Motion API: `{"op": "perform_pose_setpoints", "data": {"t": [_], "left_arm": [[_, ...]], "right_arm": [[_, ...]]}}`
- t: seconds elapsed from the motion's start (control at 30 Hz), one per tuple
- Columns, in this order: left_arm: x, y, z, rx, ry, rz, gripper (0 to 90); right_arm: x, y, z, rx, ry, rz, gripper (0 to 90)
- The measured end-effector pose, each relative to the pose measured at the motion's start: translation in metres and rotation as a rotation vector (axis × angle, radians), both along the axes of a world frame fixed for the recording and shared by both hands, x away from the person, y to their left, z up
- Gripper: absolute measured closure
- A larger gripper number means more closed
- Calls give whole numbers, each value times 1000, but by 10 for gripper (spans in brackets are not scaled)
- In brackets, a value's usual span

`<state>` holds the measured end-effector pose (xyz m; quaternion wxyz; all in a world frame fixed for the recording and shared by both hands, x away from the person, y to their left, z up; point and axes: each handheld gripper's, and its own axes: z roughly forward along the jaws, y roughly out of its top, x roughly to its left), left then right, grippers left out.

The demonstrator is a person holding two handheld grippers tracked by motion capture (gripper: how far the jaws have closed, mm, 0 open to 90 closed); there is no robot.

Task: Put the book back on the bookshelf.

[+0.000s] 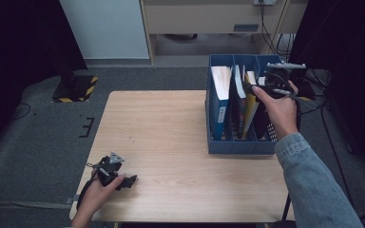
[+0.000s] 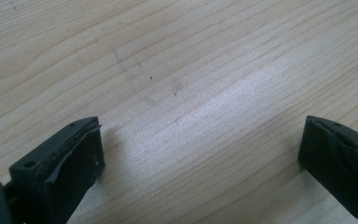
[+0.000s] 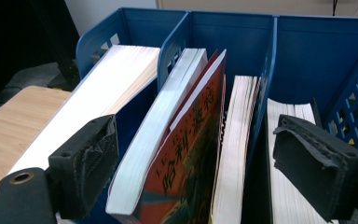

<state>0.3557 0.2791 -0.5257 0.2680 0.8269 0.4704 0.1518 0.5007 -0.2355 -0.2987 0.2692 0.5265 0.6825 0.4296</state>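
At the upper right of the high view, the right gripper (image 1: 266, 86) is hovering wide open over the upright books (image 3: 186, 154) in the blue rack (image 1: 237, 146), straddling the red one's spine lengthwise, while the left gripper (image 2: 200, 158) is resting open on the table (image 1: 171, 142).

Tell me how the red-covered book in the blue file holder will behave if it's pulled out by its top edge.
The red-covered book looks like a thin paperback, so it would probably flex. Its cover seems glossy, so perhaps slippery. It leans on a thicker book in the middle slot of the blue file holder, so neighbours may shift.
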Motion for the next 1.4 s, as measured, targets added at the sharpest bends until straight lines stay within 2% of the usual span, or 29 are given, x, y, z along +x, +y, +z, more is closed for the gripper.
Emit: {"op": "perform_pose_setpoints", "data": {"t": [0.2,0.37,0.57,0.6,0.67,0.83,0.93,1.03,1.4], "left_arm": [[0,0,0,-4,-2,1,0],[0,0,0,0,0,-4,0],[0,0,0,1,1,-3,0],[0,0,0,0,0,-3,0],[0,0,0,0,0,-3,0],[0,0,0,0,-2,-3,0],[0,0,0,-1,-3,-3,0],[0,0,0,-1,-3,-4,0],[-1,0,-1,-3,-6,-4,0]], "right_arm": [[-10,-6,-1,-7,2,7,139],[-19,-9,-6,-14,0,20,82],[-30,-9,-11,-31,-16,38,56],[-36,-10,-13,-30,-17,58,50],[-42,-11,-16,-17,-20,64,47],[-54,-11,-23,-25,-15,76,40],[-63,-10,-32,-50,-3,96,40],[-71,-10,-38,-33,3,98,39],[-93,-6,-57,-43,18,123,38]]}}
